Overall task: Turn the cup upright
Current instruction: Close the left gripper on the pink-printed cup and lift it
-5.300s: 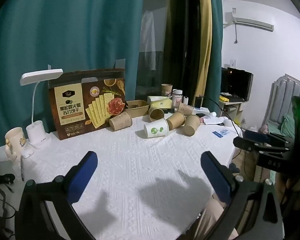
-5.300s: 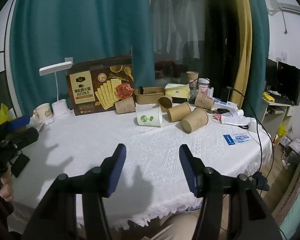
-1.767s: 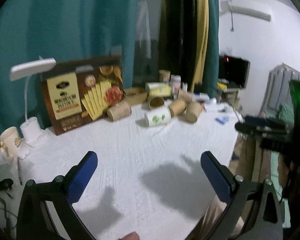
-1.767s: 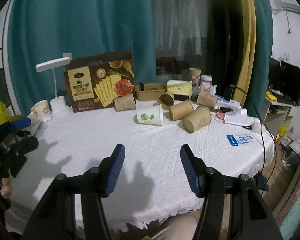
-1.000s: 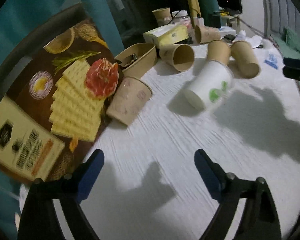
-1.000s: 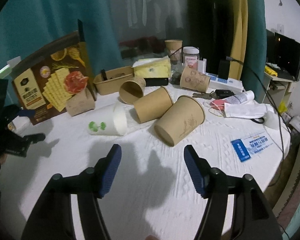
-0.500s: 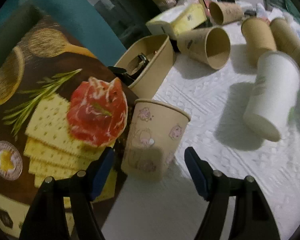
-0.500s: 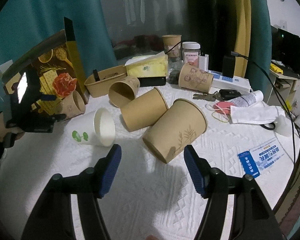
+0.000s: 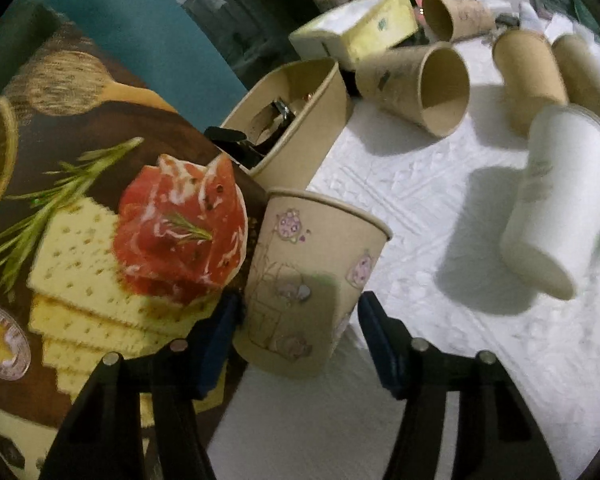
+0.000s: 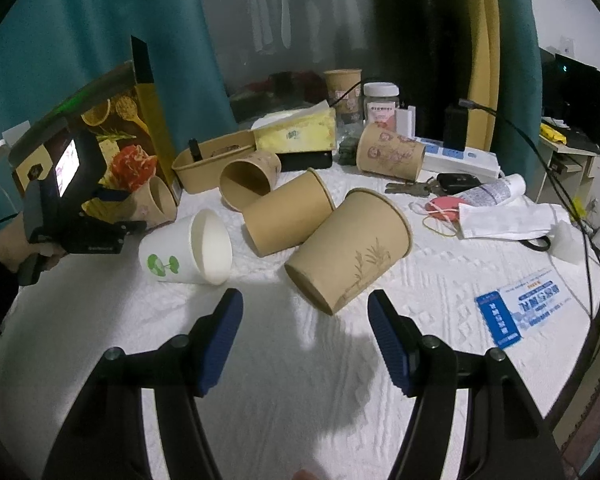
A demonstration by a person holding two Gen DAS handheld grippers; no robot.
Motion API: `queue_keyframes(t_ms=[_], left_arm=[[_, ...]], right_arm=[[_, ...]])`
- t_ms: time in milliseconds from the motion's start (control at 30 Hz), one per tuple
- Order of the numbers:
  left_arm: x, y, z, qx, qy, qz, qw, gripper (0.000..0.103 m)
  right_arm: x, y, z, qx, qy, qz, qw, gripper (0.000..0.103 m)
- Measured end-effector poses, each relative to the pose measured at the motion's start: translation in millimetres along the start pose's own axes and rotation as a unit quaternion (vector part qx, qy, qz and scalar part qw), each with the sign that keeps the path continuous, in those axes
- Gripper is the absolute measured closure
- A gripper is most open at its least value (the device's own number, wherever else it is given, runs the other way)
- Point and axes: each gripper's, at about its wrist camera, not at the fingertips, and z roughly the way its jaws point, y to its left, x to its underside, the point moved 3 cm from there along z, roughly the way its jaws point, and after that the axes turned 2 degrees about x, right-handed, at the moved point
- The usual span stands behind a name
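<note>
A tan paper cup with cartoon prints (image 9: 304,280) lies tipped against the cracker box, mouth pointing up and right. My left gripper (image 9: 298,306) has just been closing, and its blue pads now press on both sides of the cup's lower half. The right wrist view shows the same cup (image 10: 156,202) at the far left, with the left gripper (image 10: 140,208) on it. A brown cup with a leaf print (image 10: 352,248) lies on its side just ahead of my right gripper (image 10: 304,306). That gripper is open, and its pads stand apart from the cup's base.
Other cups lie on the white tablecloth (image 10: 300,380): a white one with a green print (image 10: 184,252), a plain brown one (image 10: 288,216) and an open-mouthed one (image 10: 248,180). The cracker box (image 9: 100,200), a brown tray (image 9: 300,120), a tissue box (image 10: 296,132), keys and a blue card (image 10: 516,308) crowd the back and right.
Both grippers came in from the table's near edge toward the cups. The left one reached the cartoon cup and narrowed its jaws onto it. The right one stays open.
</note>
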Motion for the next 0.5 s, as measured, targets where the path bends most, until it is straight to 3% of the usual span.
queue_keyframes(t_ms=[167, 333, 467, 500], left_arm=[[11.7, 0.4, -49.3, 0.033, -0.020, -0.052, 0.9979, 0.042], [43.4, -14.7, -117.2, 0.036, -0.046, -0.087, 0.9944, 0.042], [75.6, -42.8, -155.1, 0.070, -0.036, -0.139, 0.9872, 0.042], [86.9, -54.5, -165.1, 0.093, -0.029, -0.161, 0.9821, 0.042]], right_arm=[[5.5, 2.2, -33.6, -0.005, -0.019, 0.005, 1.000, 0.041], [28.1, 7.6, -68.0, -0.015, -0.035, 0.016, 0.999, 0.041], [58.9, 8.7, -86.2, -0.044, -0.029, 0.047, 0.998, 0.040], [66.0, 9.3, -89.0, -0.051, -0.026, 0.052, 0.997, 0.040]])
